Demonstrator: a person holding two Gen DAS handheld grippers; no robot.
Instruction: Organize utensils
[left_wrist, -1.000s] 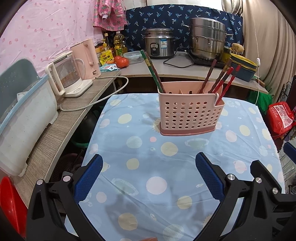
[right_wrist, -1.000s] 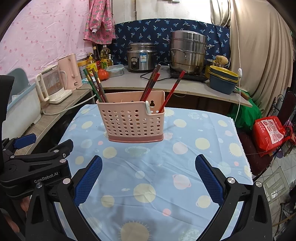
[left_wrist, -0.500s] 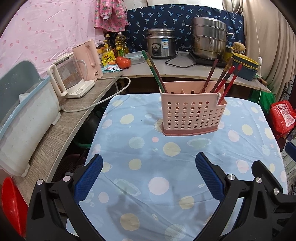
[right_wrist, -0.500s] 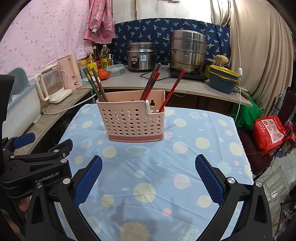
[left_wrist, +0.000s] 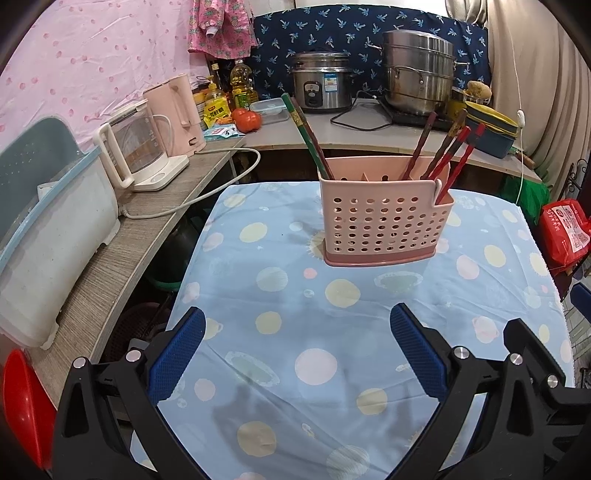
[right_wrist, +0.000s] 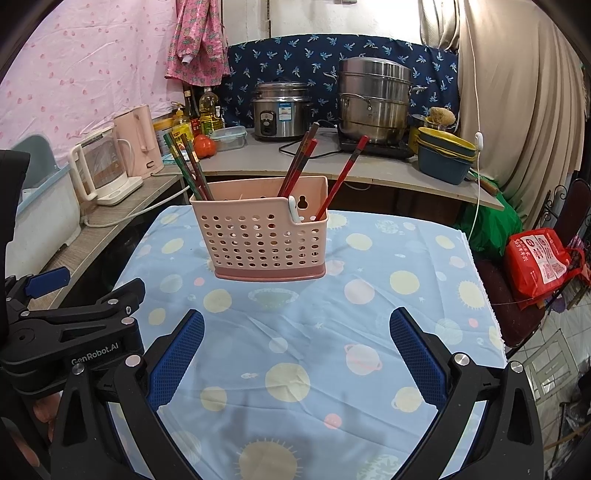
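Observation:
A pink perforated utensil basket stands on the blue spotted tablecloth; it also shows in the right wrist view. Green and brown chopsticks lean out of its left end, red and brown chopsticks out of its right side. A white handle pokes from the small right compartment. My left gripper is open and empty, held over the cloth in front of the basket. My right gripper is open and empty too, beside the left gripper's body.
A glass kettle and a pink kettle stand on the wooden counter at left, beside a white bin. A rice cooker, a steel steamer pot and stacked bowls stand on the back counter. A red bag lies at right.
The left wrist view has shifted slightly, so the basket sits a little further right and lower. The right gripper has hardly moved. Both grippers stay open.

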